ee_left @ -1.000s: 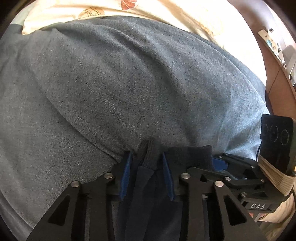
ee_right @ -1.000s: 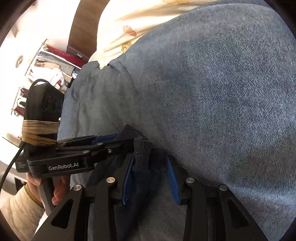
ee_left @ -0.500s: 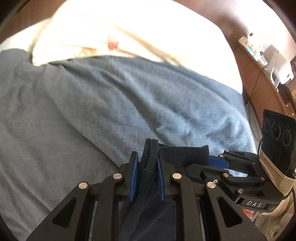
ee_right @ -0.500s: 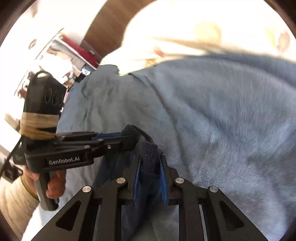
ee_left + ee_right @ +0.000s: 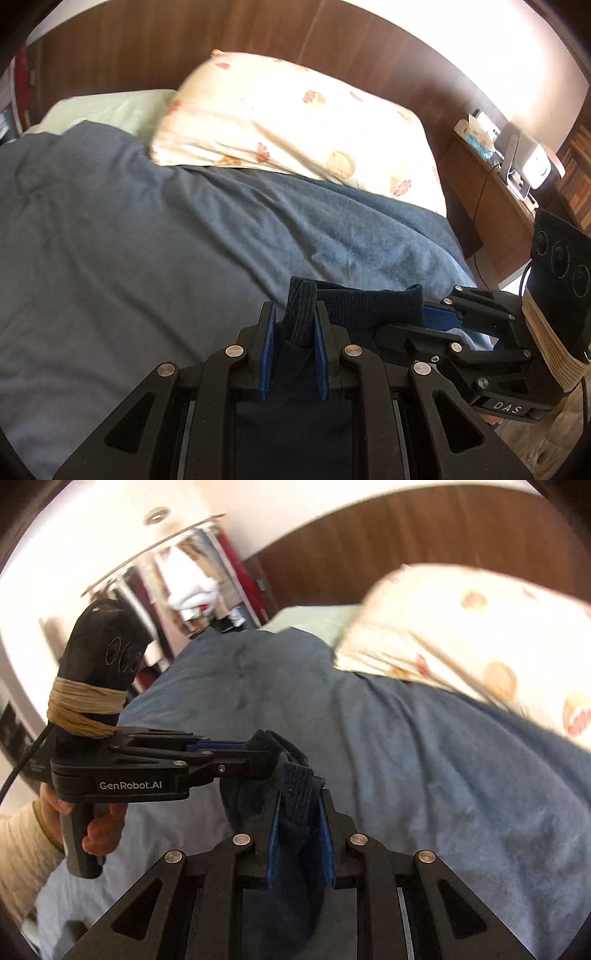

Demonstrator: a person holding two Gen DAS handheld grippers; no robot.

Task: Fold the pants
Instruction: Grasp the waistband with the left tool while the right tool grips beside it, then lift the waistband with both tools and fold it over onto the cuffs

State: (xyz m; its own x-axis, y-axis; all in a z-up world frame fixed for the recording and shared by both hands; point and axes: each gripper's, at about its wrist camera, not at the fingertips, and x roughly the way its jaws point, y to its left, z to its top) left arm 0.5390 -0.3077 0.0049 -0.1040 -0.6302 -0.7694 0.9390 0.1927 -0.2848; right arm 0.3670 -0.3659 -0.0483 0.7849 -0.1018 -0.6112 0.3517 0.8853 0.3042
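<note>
While the pillow (image 5: 295, 125) fills the upper frame, left gripper (image 5: 293, 332) and right gripper (image 5: 301, 812) each clamp the pants (image 5: 365, 306) waistband at lower centre.

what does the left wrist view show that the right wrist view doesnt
Only the left wrist view shows the wooden bedside table with small devices on it. Only the right wrist view shows the open wardrobe with hanging clothes and the person's left hand. Both show the dark navy ribbed-waist pants pinched by the left gripper and right gripper, the blue-grey blanket and fruit-print cream pillow.
</note>
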